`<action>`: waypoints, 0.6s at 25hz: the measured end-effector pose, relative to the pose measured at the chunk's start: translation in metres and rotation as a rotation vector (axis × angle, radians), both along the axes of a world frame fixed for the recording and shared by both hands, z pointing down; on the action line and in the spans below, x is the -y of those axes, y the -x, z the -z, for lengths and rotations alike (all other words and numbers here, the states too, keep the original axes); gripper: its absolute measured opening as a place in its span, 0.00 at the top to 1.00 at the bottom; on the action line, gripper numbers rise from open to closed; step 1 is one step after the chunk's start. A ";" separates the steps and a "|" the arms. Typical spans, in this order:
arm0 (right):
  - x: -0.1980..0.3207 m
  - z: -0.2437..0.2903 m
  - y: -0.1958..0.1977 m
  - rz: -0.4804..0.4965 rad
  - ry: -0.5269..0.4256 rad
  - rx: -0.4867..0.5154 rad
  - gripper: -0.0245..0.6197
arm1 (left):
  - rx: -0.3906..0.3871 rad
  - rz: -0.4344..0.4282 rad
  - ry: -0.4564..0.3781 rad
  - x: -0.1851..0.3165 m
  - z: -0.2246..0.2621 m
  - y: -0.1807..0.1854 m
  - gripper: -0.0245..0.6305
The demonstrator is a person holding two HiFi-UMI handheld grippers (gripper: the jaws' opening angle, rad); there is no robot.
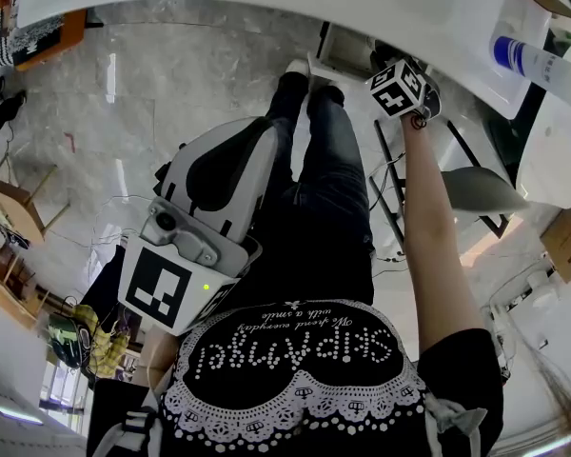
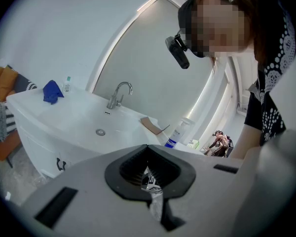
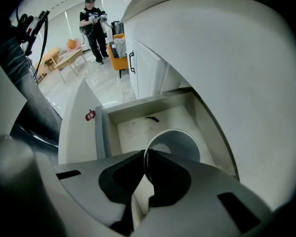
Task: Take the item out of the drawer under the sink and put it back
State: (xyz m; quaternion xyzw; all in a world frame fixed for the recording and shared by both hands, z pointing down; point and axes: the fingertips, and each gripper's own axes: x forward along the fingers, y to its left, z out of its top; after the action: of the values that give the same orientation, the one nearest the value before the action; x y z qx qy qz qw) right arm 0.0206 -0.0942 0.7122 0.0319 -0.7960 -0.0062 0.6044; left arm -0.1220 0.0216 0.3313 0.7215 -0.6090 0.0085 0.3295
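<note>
In the right gripper view the drawer (image 3: 135,128) under the sink stands pulled out, its white floor bare apart from a small dark scrap (image 3: 151,118). My right gripper (image 3: 144,169) points steeply down over it, shut on the rim of a round pale cup (image 3: 180,144) that shows just above the drawer floor. The head view shows only that gripper's marker cube (image 1: 398,90) below the counter edge. My left gripper (image 2: 150,176) is held back by the person's body (image 1: 262,133), shut on a small silvery packet (image 2: 152,182).
The white sink (image 2: 89,122) has a chrome tap (image 2: 119,94), a blue cloth (image 2: 52,91), a cardboard scrap (image 2: 152,126) and a blue-labelled bottle (image 2: 177,132) on its counter. The drawer front (image 3: 78,132) carries a red sticker (image 3: 90,115). Another person (image 3: 93,28) stands far off.
</note>
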 end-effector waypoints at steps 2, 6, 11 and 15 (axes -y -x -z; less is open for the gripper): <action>0.002 -0.001 0.002 0.016 -0.002 -0.005 0.92 | -0.001 0.000 0.000 0.000 0.000 0.000 0.96; 0.004 -0.002 0.005 0.051 -0.004 -0.016 0.92 | -0.004 0.003 0.002 0.000 -0.001 0.000 0.96; 0.003 -0.003 0.006 0.081 -0.005 -0.030 0.92 | -0.007 0.007 0.001 0.000 -0.001 0.000 0.96; 0.003 -0.003 0.003 0.075 0.003 -0.025 0.92 | -0.009 0.008 -0.004 0.002 -0.001 0.000 0.96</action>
State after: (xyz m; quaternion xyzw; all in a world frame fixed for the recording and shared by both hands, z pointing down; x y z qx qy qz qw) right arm 0.0176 -0.0971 0.7149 0.0009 -0.7891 -0.0282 0.6137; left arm -0.1219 0.0197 0.3318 0.7197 -0.6103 0.0027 0.3310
